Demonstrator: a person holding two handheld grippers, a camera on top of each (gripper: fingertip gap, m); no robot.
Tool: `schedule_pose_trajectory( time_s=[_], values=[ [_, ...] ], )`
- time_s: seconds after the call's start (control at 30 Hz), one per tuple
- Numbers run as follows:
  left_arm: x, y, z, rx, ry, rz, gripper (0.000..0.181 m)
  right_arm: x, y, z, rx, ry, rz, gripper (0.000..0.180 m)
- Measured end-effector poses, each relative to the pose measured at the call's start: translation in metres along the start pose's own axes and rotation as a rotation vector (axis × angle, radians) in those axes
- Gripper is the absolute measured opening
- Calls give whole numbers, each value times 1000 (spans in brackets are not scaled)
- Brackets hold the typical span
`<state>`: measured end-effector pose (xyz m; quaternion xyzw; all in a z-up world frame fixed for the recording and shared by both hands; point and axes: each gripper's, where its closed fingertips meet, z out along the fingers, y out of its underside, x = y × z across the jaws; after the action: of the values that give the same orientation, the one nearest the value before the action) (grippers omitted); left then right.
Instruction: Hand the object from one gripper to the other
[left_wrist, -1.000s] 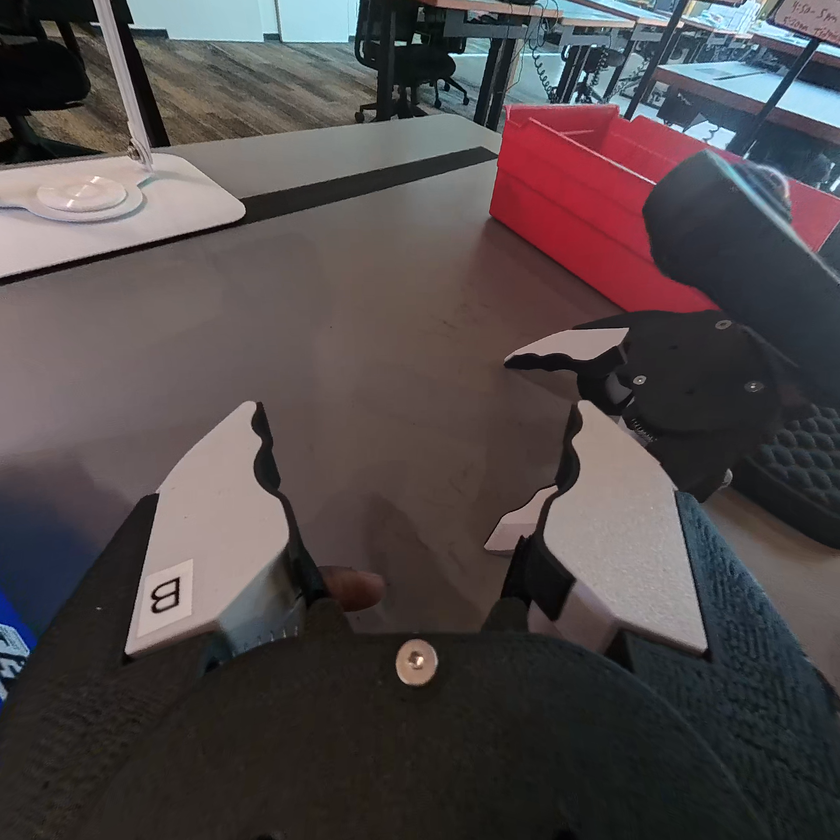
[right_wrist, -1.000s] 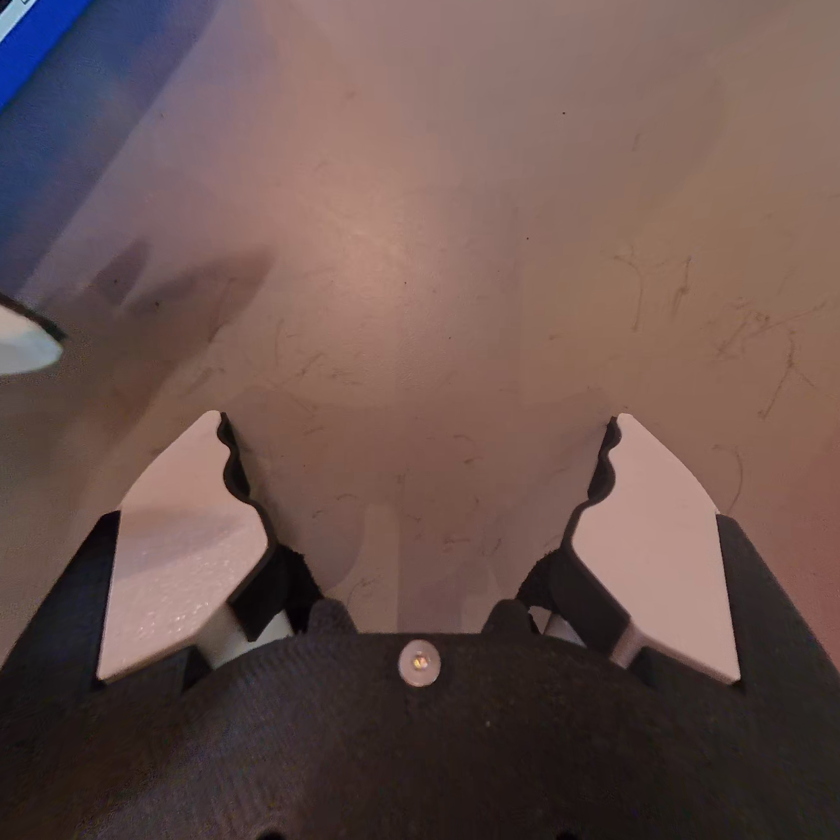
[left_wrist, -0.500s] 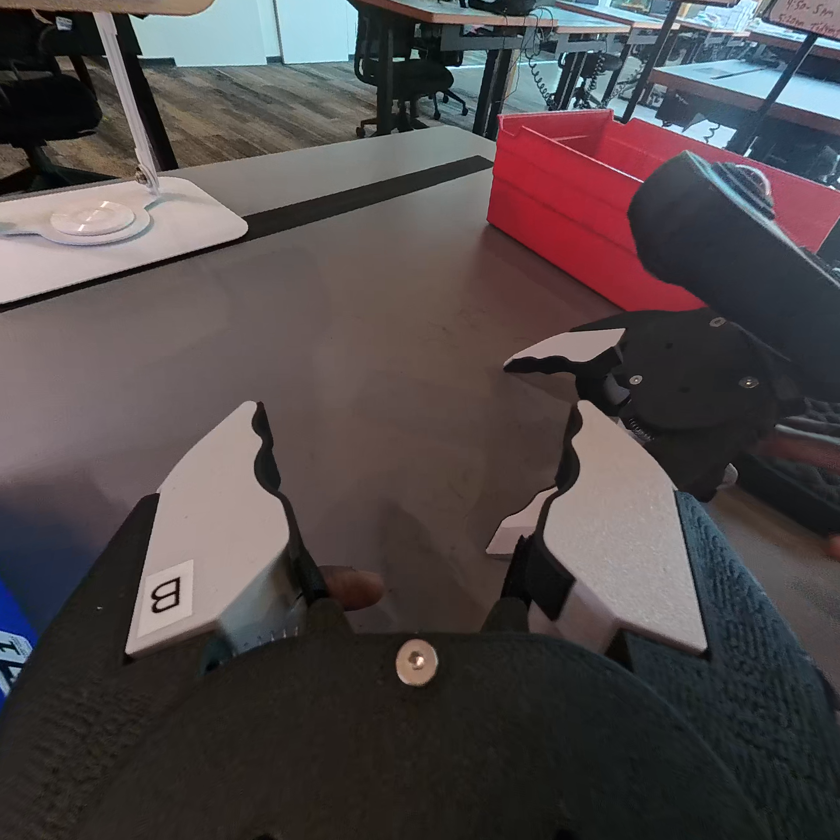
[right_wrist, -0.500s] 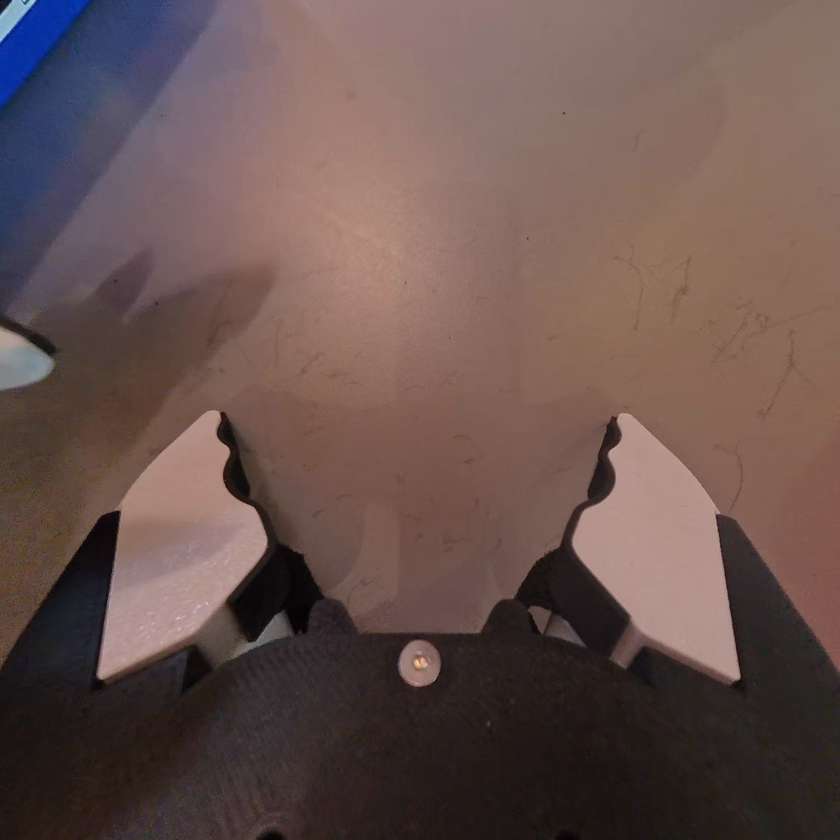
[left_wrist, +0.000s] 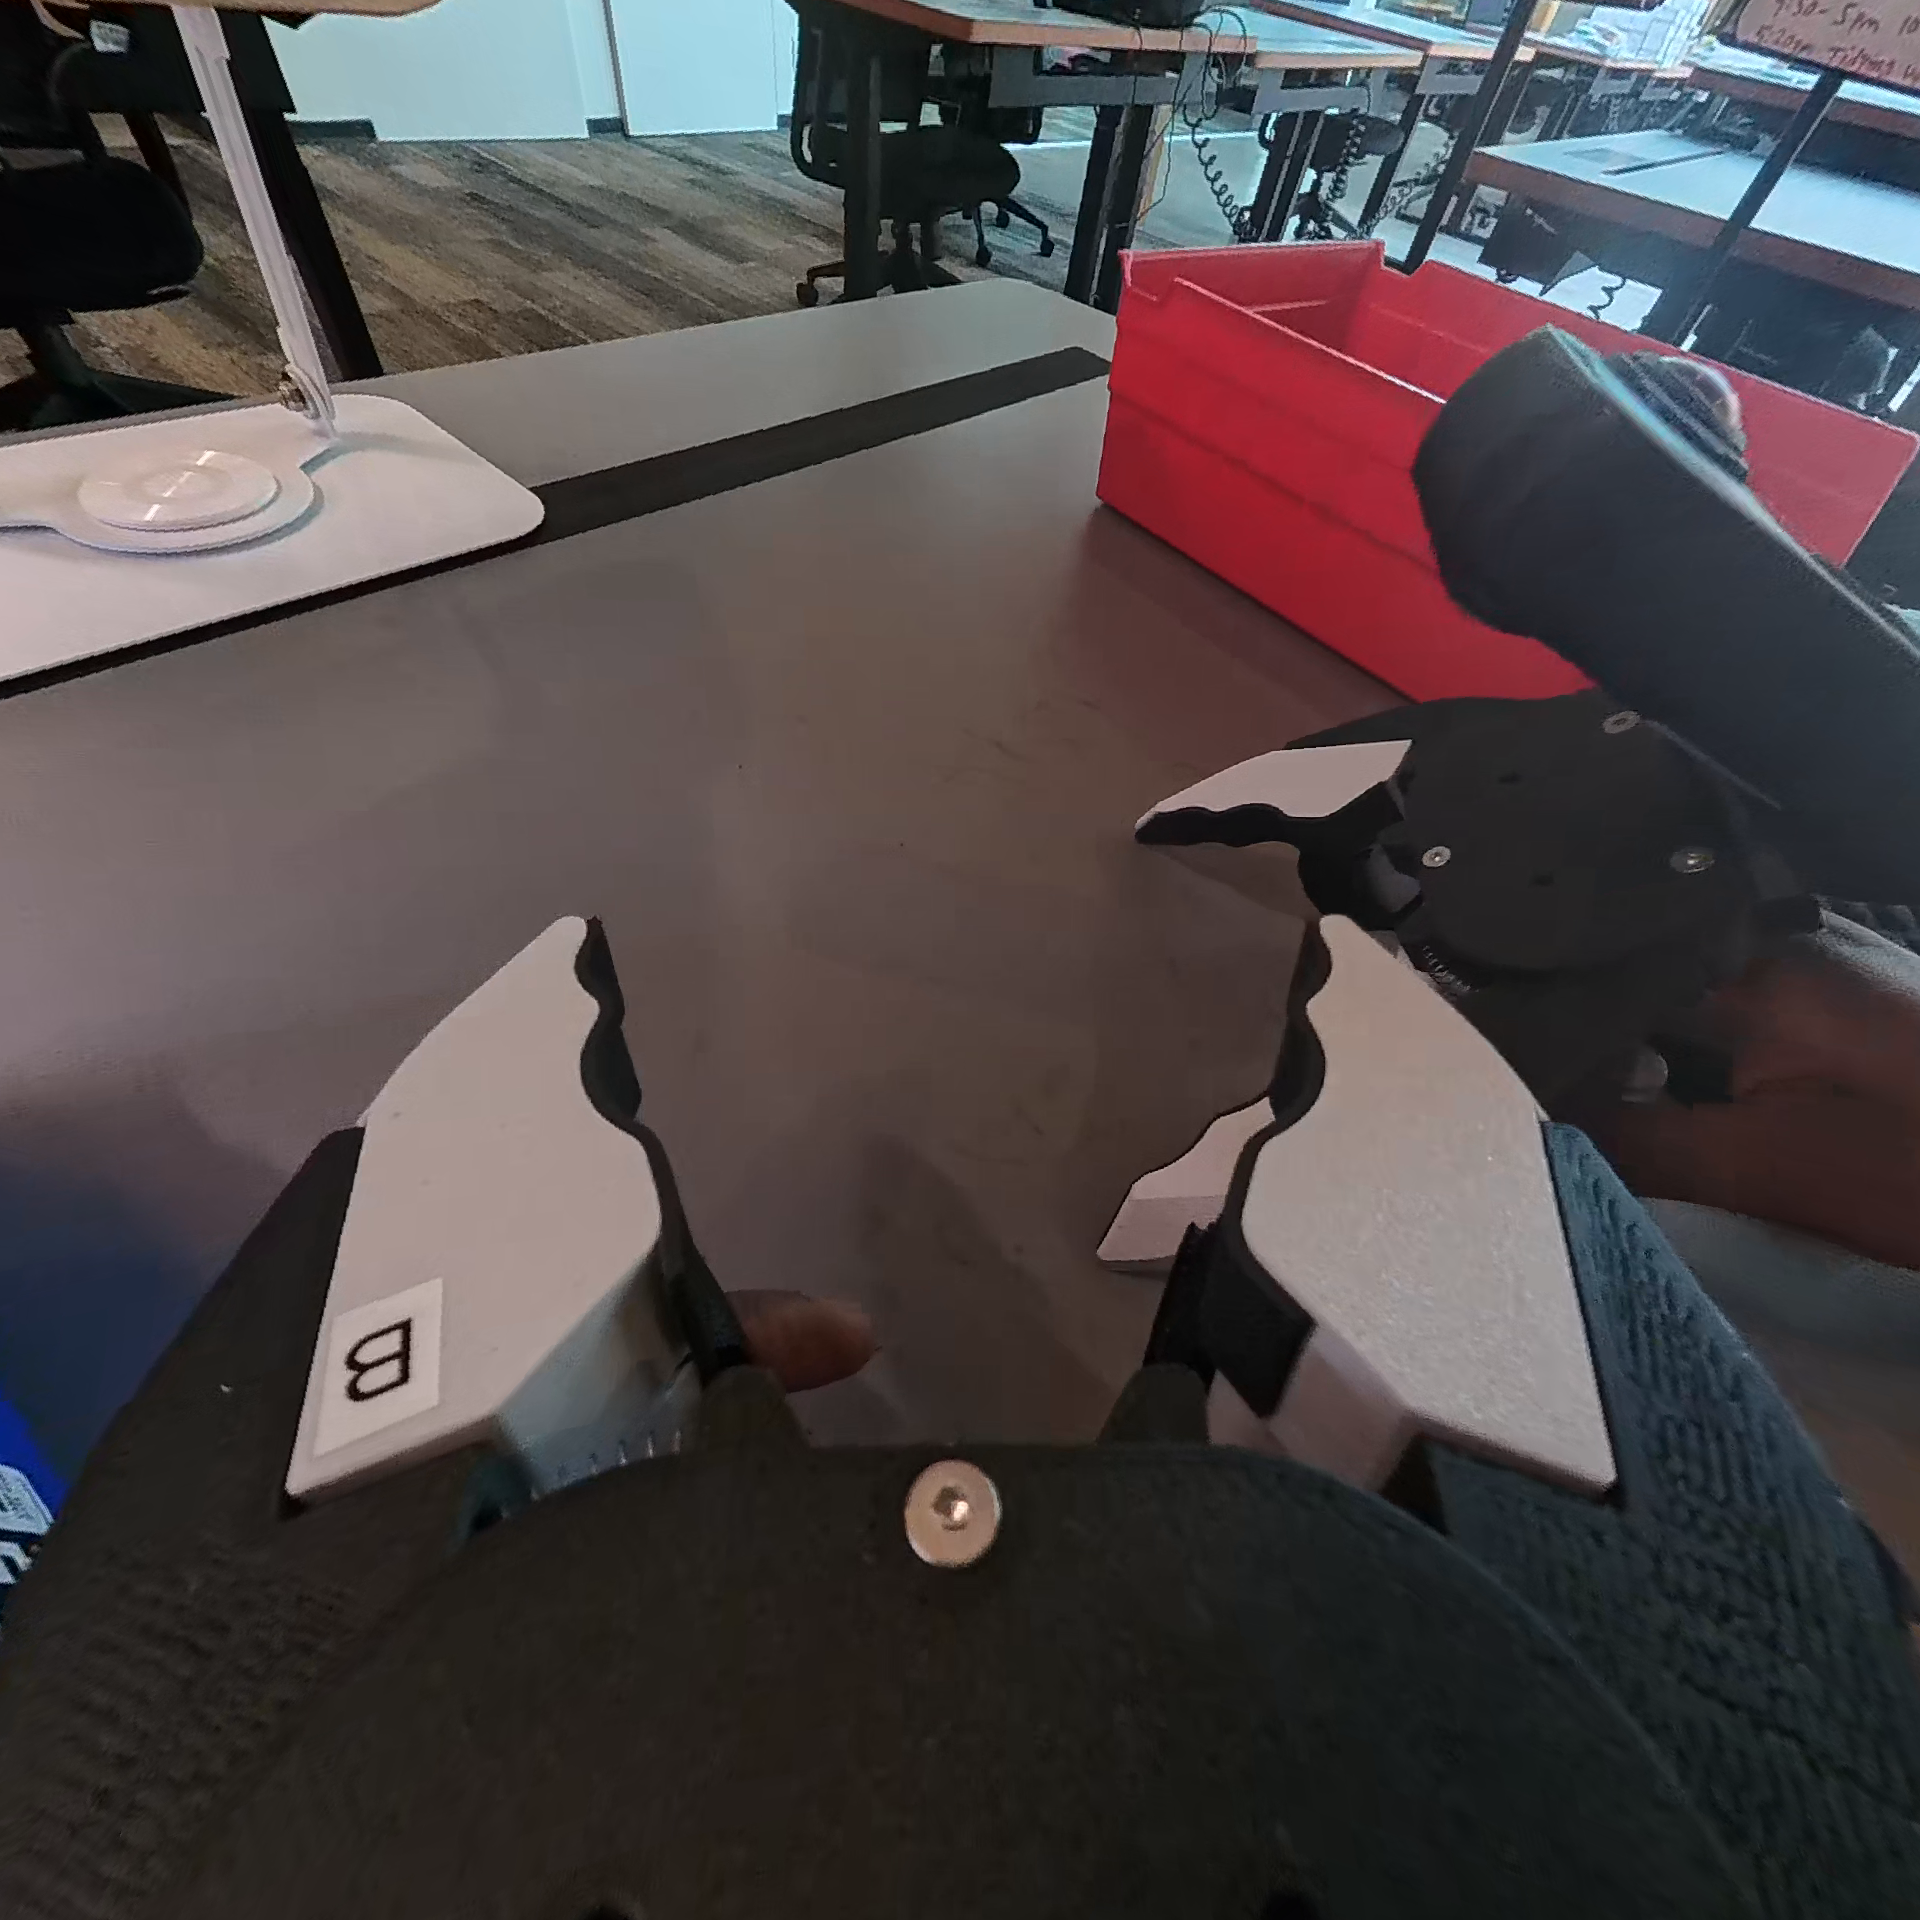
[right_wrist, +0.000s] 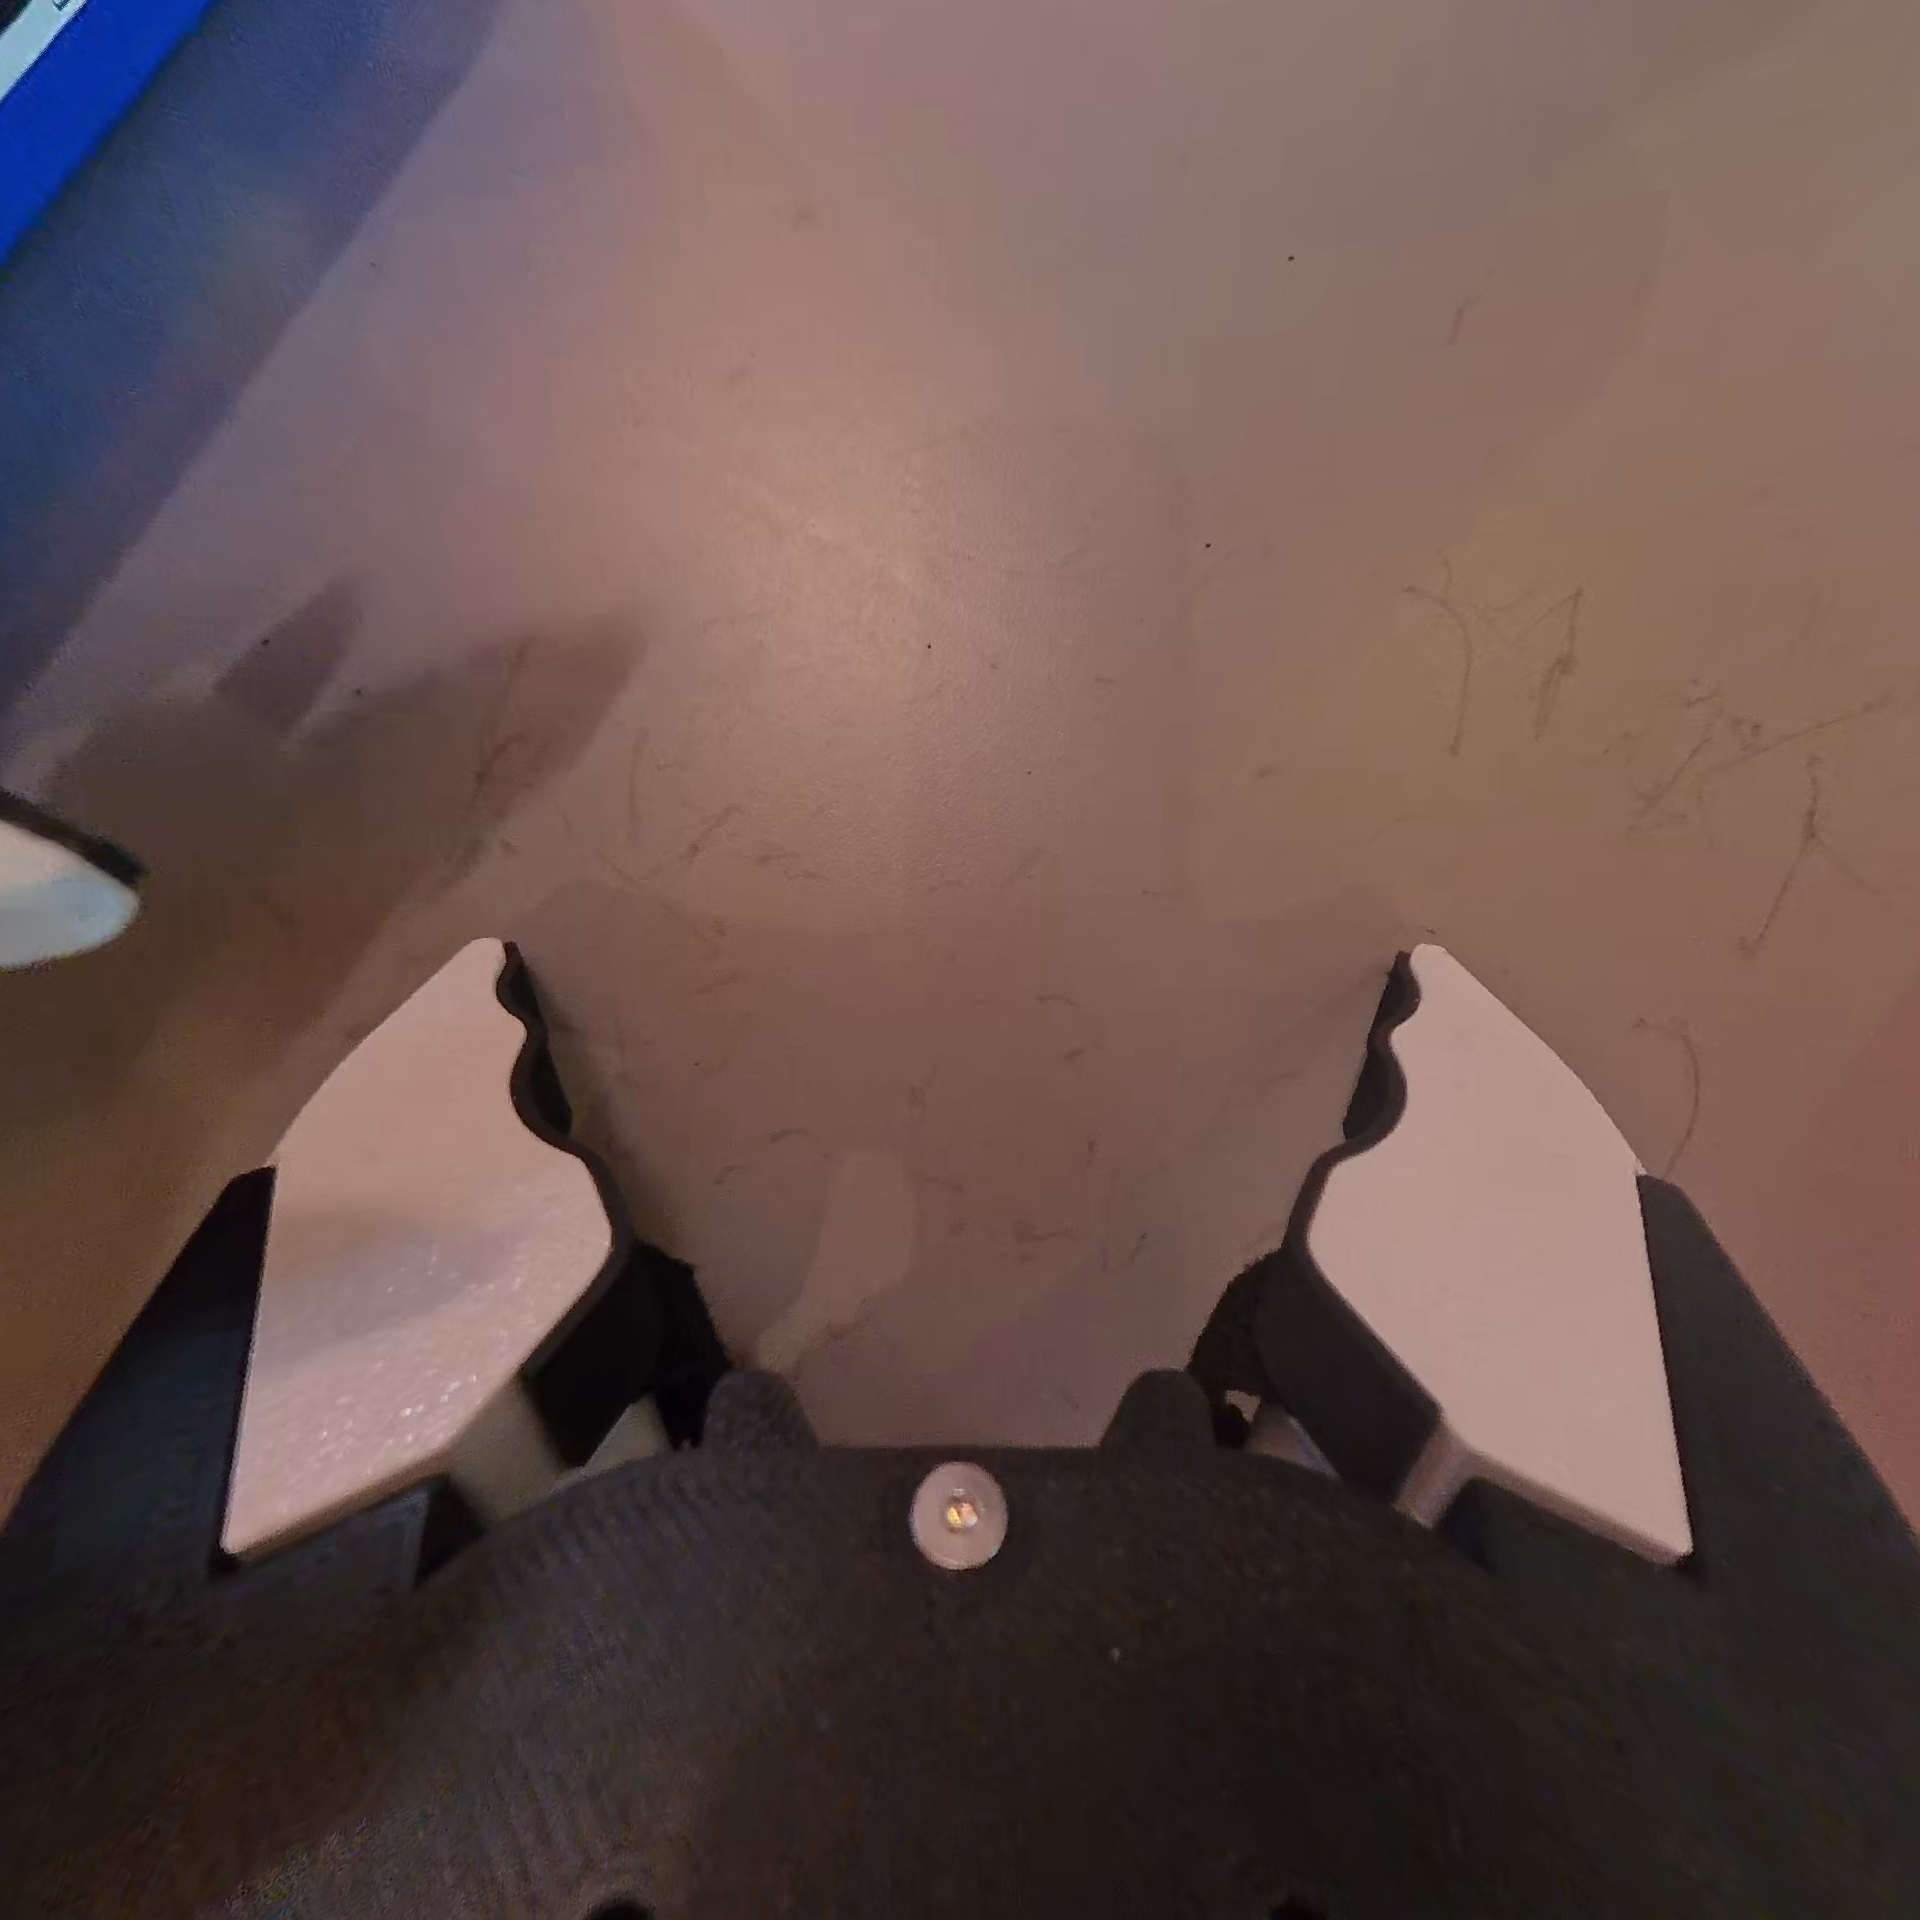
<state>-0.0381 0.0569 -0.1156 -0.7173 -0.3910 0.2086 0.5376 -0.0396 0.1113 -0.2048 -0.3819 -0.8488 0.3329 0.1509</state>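
Above the grey tabletop (left_wrist: 831, 727), both the left gripper (left_wrist: 951, 935) and right gripper (right_wrist: 951, 961) hang with jaws spread, empty, barely shifted since a second ago; no object shows, so handover hasn't begun.

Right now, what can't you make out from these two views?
- The object to hand over: in neither view; both tools, left and right, stand open and empty.
- Red bin contents: left wrist view, hidden by its wall and the right tool's body.
- Blue item: right wrist view, cut off.

Grey scuffed table (left_wrist: 831, 727) — red bin (left_wrist: 1299, 447), white lamp base (left_wrist: 260, 509) on it
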Motion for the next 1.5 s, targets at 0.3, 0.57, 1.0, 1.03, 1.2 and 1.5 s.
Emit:
schedule_pose_trajectory(
  time_s=[0.3, 0.57, 1.0, 1.03, 1.2, 1.5],
  values=[
    [0, 0, 0, 3, 3, 3, 120, 0, 0, 1, -2, -4, 0, 147],
    [2, 1, 0, -1, 4, 21, 120, 0, -1, 2, -3, -12, -8, 147],
    [3, -26, -11, 168, 2, 25, 116, 23, -72, -74, 279, 140, -168, 145],
    [3, -31, -15, 195, 7, 19, 115, 26, -80, -82, 306, 144, -190, 139],
    [3, -35, -17, 217, 21, 6, 115, 43, -111, -96, 517, 84, -205, 130],
    [46, -46, -28, 274, 135, 193, 113, 64, -114, -121, 896, 103, -173, 98]
  ],
)
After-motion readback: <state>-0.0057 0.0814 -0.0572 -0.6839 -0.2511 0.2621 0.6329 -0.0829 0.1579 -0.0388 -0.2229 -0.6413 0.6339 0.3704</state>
